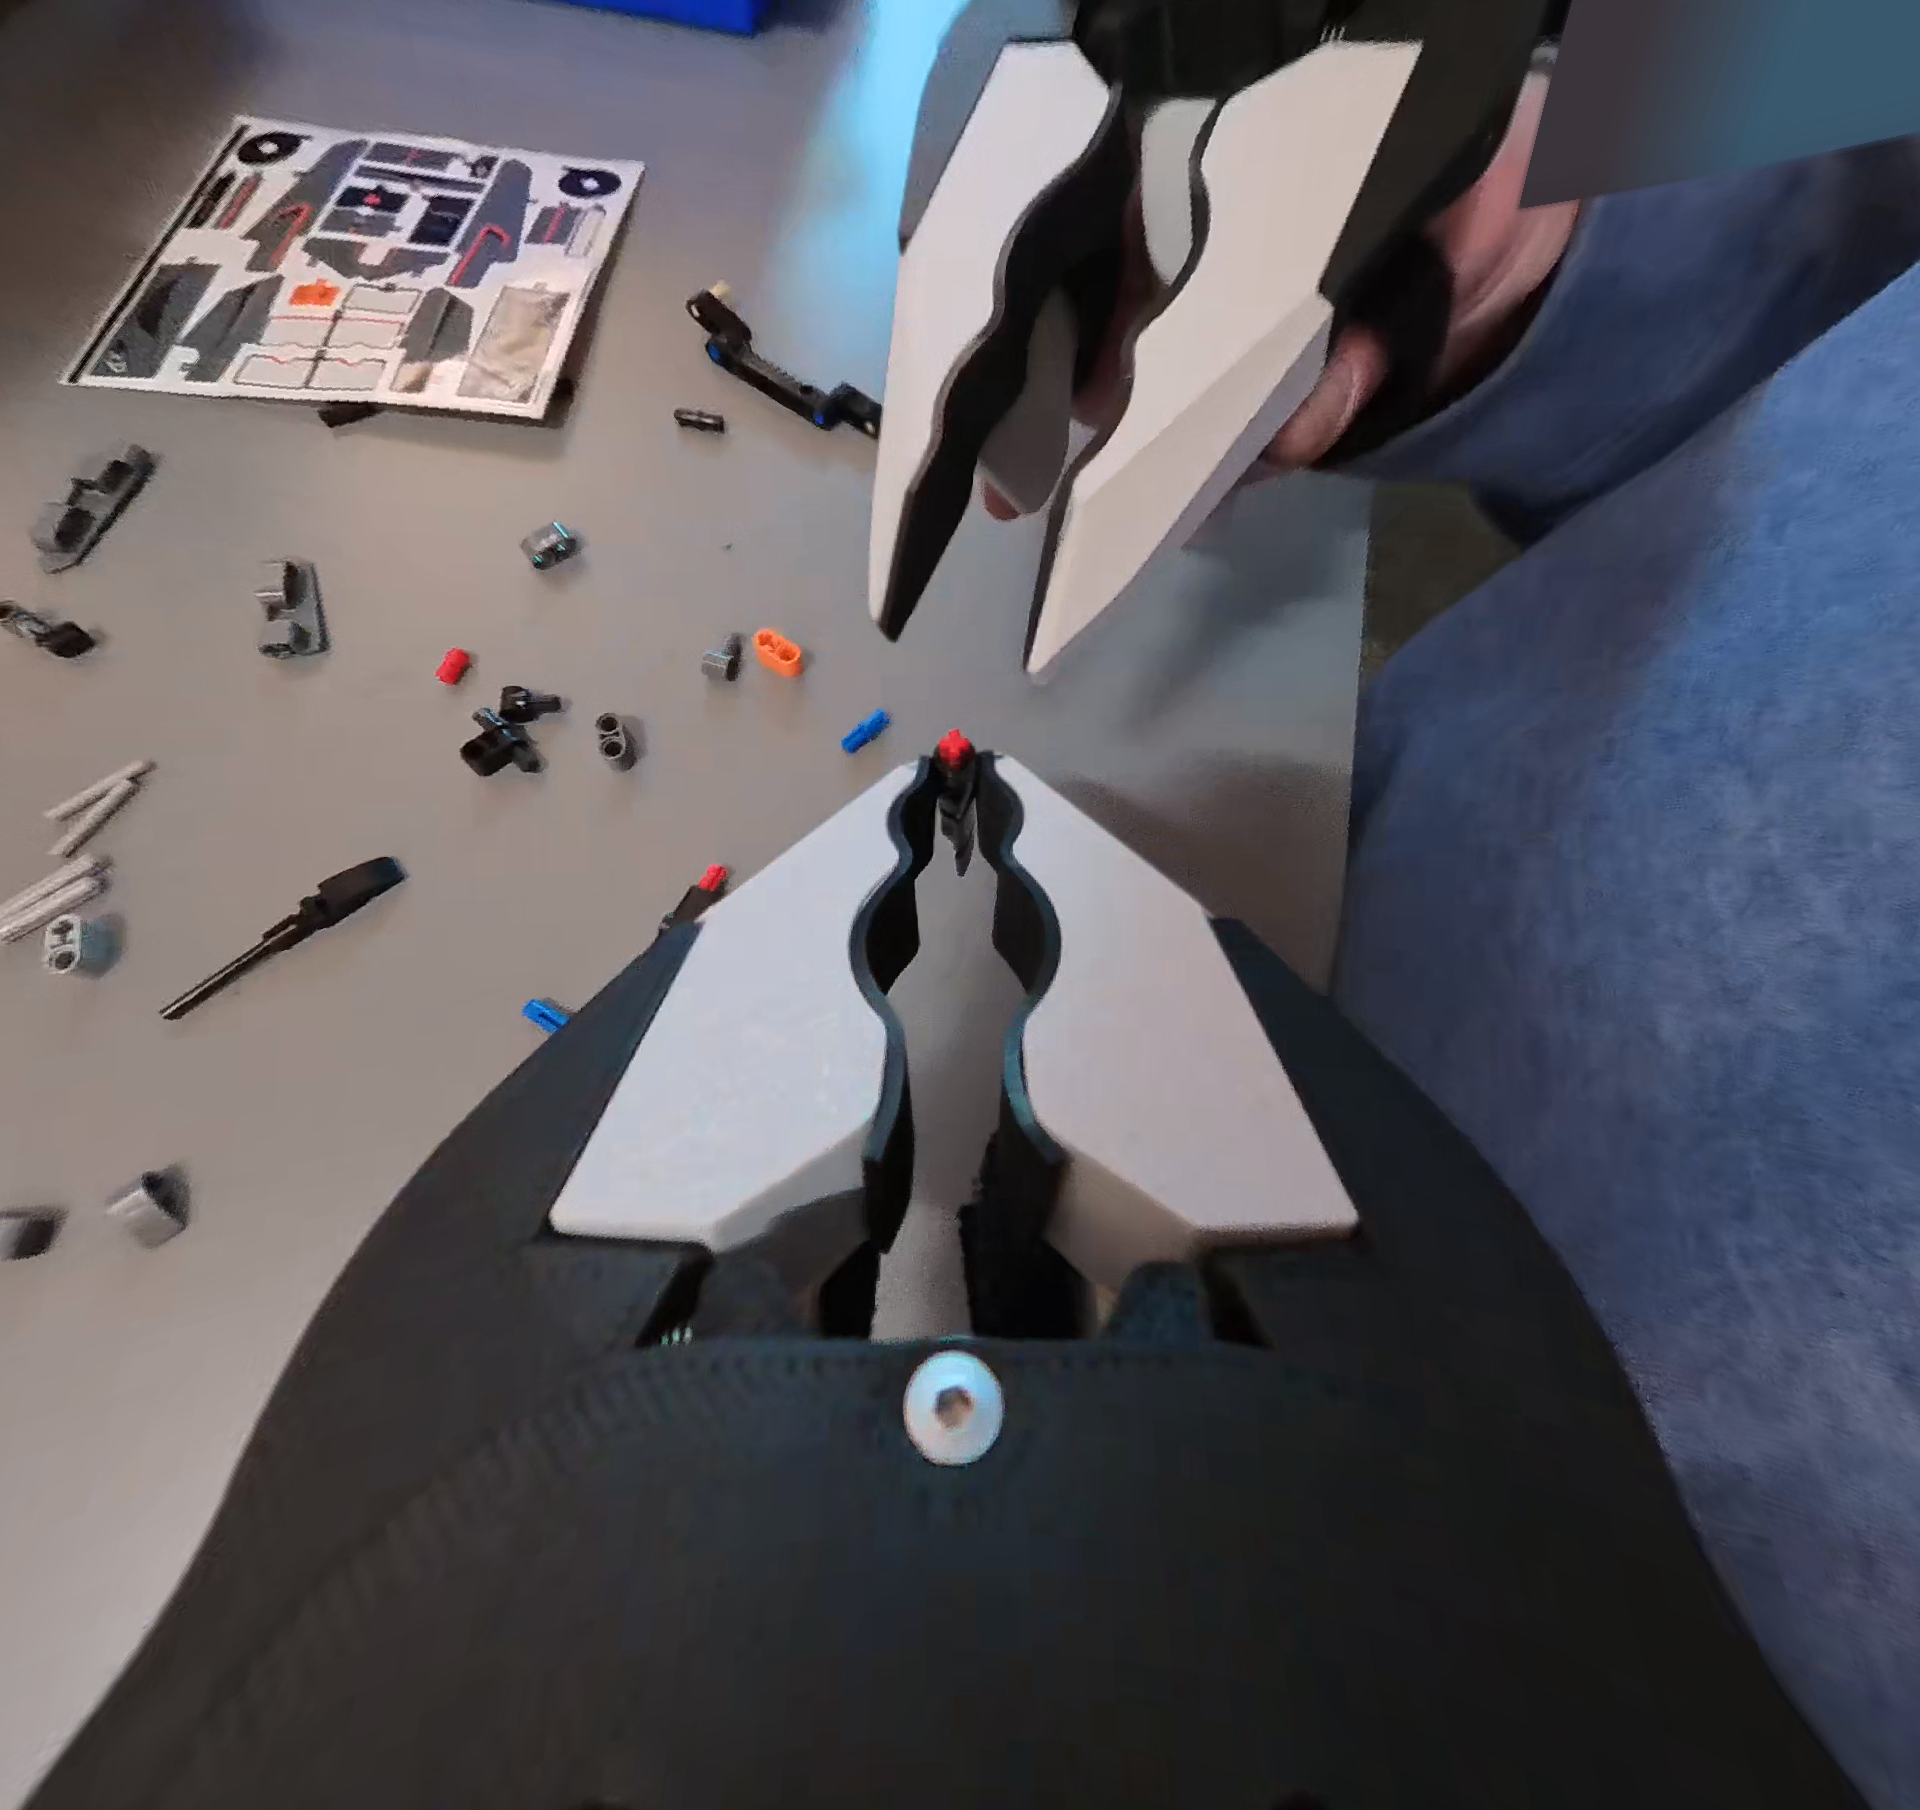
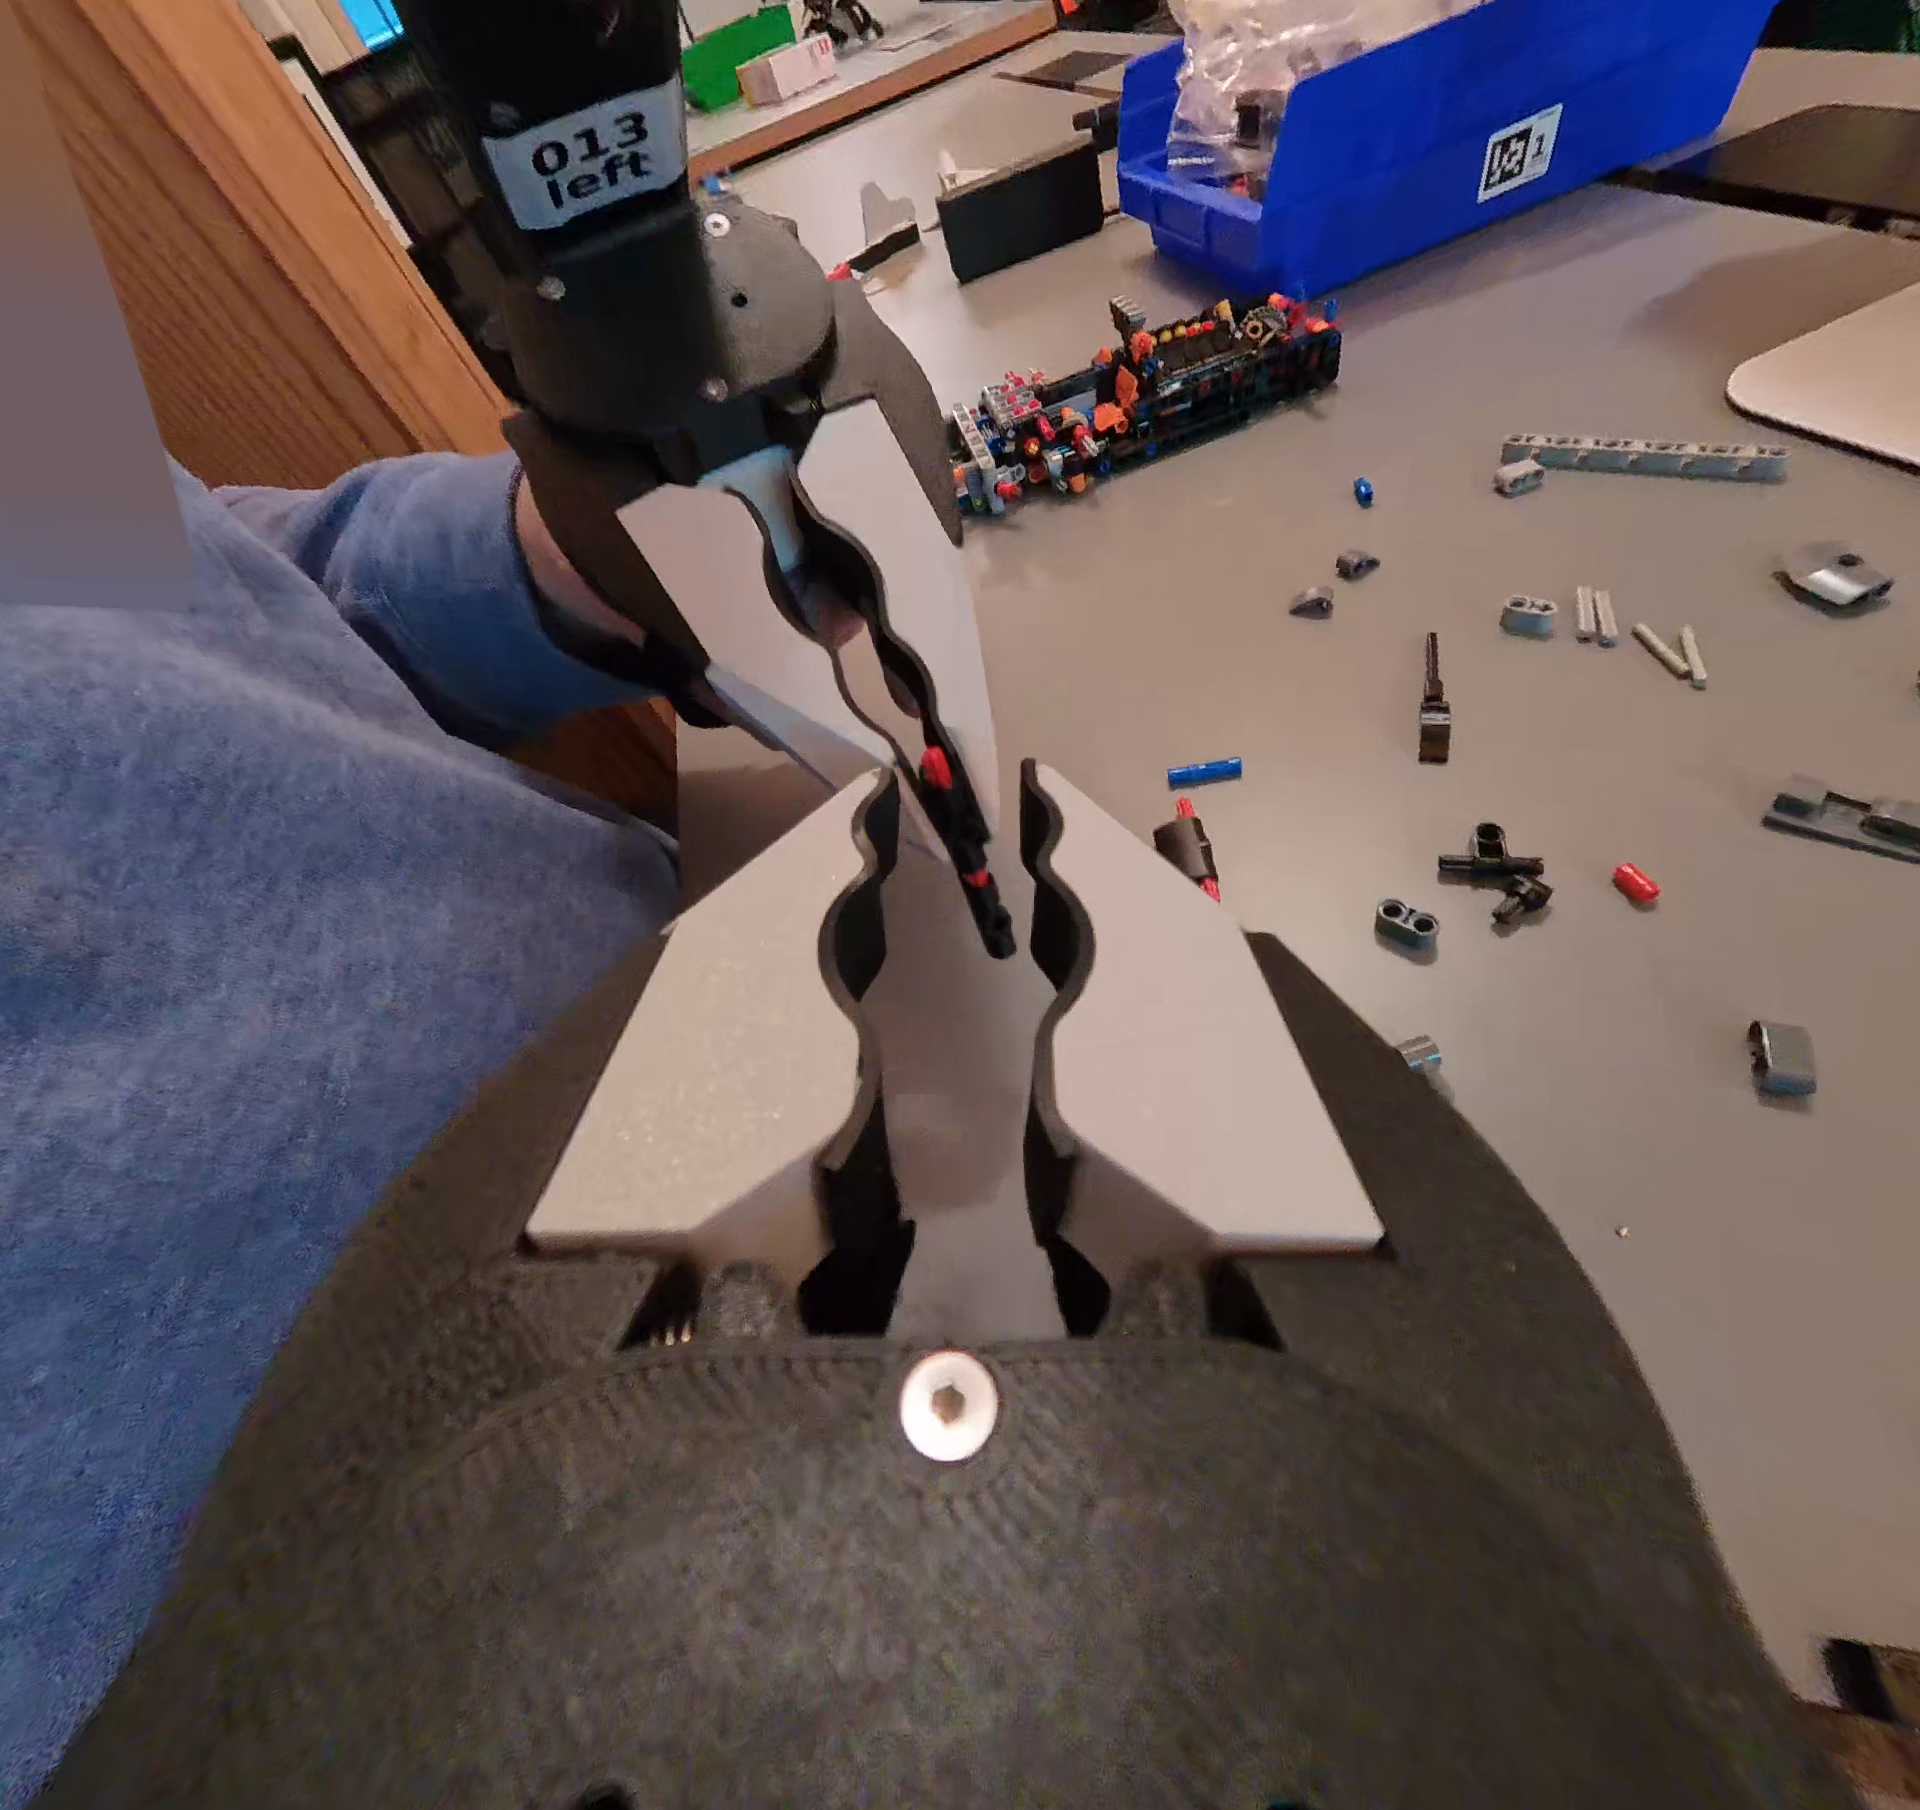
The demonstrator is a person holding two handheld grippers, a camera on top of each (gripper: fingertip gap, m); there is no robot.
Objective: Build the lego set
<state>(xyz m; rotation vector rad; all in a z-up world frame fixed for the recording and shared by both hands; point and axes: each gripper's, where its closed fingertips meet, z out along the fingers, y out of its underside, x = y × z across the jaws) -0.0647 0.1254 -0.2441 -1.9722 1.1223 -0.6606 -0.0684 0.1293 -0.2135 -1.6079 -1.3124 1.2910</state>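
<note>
Left gripper (image 1: 954,773) clamped on thin black piece with red pins (image 2: 961,841), right gripper (image 2: 961,784) parted and empty just beside it, loose parts on grey table (image 2: 1299,700), half-built model (image 2: 1143,399) beyond.

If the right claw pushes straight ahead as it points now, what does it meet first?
Most likely the black piece with red pins that the left claw is clamping. It hangs right in the open mouth of the right claw. Depth is unclear, so contact may already be close.
</note>
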